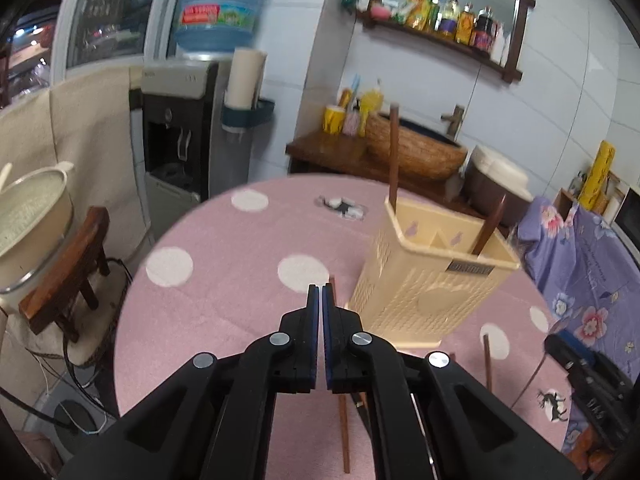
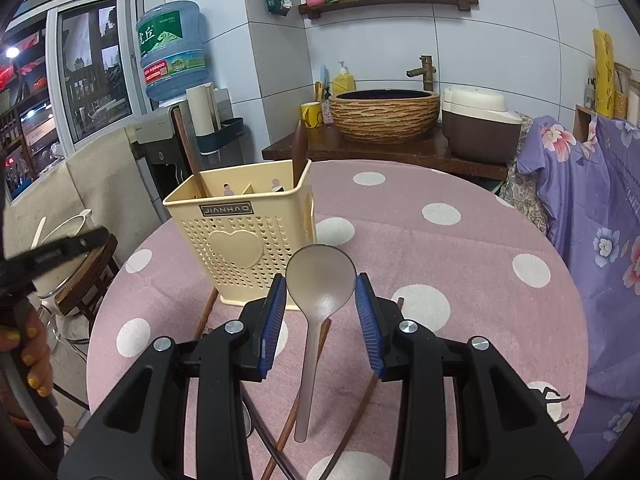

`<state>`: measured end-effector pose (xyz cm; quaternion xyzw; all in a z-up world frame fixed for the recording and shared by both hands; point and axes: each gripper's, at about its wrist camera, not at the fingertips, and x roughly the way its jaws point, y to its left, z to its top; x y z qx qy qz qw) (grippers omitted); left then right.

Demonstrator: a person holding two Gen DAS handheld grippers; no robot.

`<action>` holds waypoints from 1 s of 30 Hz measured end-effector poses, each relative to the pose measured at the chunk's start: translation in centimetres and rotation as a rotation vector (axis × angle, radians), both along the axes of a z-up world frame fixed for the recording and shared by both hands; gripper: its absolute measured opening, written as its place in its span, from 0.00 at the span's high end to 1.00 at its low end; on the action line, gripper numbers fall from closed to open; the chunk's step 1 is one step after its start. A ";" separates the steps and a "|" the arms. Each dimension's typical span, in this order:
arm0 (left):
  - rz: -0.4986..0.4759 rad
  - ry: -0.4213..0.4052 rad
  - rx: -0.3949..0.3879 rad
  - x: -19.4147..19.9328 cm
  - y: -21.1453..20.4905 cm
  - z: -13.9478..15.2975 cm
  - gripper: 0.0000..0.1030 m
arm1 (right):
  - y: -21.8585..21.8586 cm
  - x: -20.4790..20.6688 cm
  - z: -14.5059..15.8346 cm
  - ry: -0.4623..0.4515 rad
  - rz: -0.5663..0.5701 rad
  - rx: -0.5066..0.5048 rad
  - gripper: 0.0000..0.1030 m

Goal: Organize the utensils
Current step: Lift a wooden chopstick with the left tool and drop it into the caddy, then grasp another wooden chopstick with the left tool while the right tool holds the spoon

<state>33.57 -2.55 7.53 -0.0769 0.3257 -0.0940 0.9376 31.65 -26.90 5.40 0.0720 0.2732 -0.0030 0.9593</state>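
A cream perforated utensil holder (image 2: 244, 236) stands on the pink dotted table; it also shows in the left wrist view (image 1: 428, 276). Two brown wooden handles (image 2: 298, 152) stick out of it. A translucent grey spoon (image 2: 320, 280) lies on the table between the open fingers of my right gripper (image 2: 321, 292), not gripped. Brown chopsticks (image 2: 320, 344) lie under and beside the spoon. My left gripper (image 1: 321, 296) is shut and empty, left of the holder, above a brown chopstick (image 1: 344, 432).
A wooden counter with a woven basin (image 2: 384, 114), a yellow mug (image 2: 311, 114) and a rice cooker (image 2: 480, 126) stands behind the table. A water dispenser (image 1: 176, 136) and a wooden stool (image 1: 64, 276) stand to the left. A purple floral cloth (image 2: 600, 208) hangs at the right.
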 end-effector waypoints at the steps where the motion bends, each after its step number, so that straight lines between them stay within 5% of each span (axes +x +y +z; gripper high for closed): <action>1: -0.011 0.024 0.004 0.3 0.0 -0.6 0.91 | -0.1 0.0 -0.1 0.003 0.000 0.000 0.65; 2: -0.024 0.050 0.018 0.5 -0.3 -1.4 0.80 | -0.1 0.0 -0.2 0.006 -0.001 0.000 0.65; 3: -0.037 0.071 0.035 0.7 -0.7 -2.2 0.57 | -0.1 0.0 -0.3 0.008 -0.001 0.002 0.65; 5: -0.053 0.086 0.058 1.0 -1.4 -3.4 0.42 | -0.2 0.1 -0.6 0.016 -0.004 0.011 0.65; 12: -0.109 0.178 0.208 3.0 -4.7 -7.5 0.55 | -0.1 0.1 -1.5 0.033 -0.008 0.023 0.65; 17: -0.106 0.279 0.202 5.5 -5.4 -9.8 0.70 | -0.1 0.2 -1.8 0.043 -0.011 0.023 0.65; 19: -0.097 0.259 0.233 5.5 -5.8 -9.9 0.71 | 0.0 0.2 -1.9 0.045 -0.012 0.021 0.65; 23: -0.086 0.254 0.276 5.0 -5.8 -9.9 0.93 | 0.1 0.3 -2.1 0.048 -0.014 0.027 0.65; 30: -0.093 0.268 0.224 0.6 -3.1 -10.1 0.93 | 0.4 -0.3 -1.7 0.025 -0.018 0.015 0.65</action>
